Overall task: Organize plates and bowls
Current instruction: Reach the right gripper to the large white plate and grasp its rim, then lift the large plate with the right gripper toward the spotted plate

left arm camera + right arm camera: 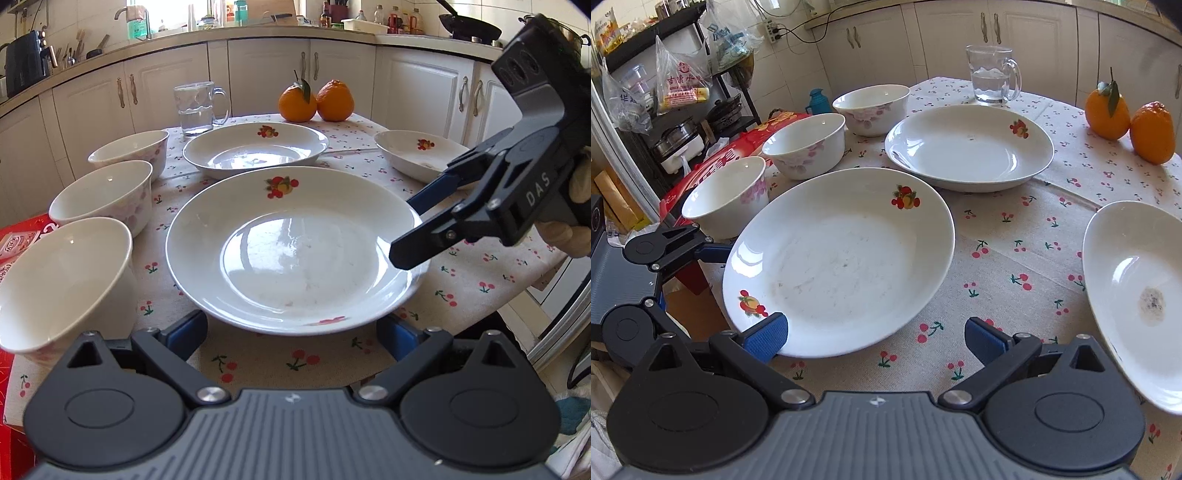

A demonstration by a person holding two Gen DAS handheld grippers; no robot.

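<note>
Three white plates with fruit prints lie on the cherry-print cloth: a near plate [291, 251] [842, 258], a far plate [255, 147] [971, 147] and a right plate [417, 155] [1137, 295]. Three white bowls with pink flowers stand in a row at the left: near [62, 280] [727, 199], middle [103, 195] [805, 144], far [131, 151] [871, 107]. My left gripper [291, 338] is open and empty, its fingers wide at the near plate's front edge. My right gripper [875, 339] [410, 229] is open and empty, beside the near plate's right rim.
A glass mug of water [195, 107] [991, 74] and two oranges [316, 101] [1130, 118] stand at the table's far side. A red box [14, 243] [738, 147] lies beside the bowls. Kitchen cabinets [266, 74] run behind the table.
</note>
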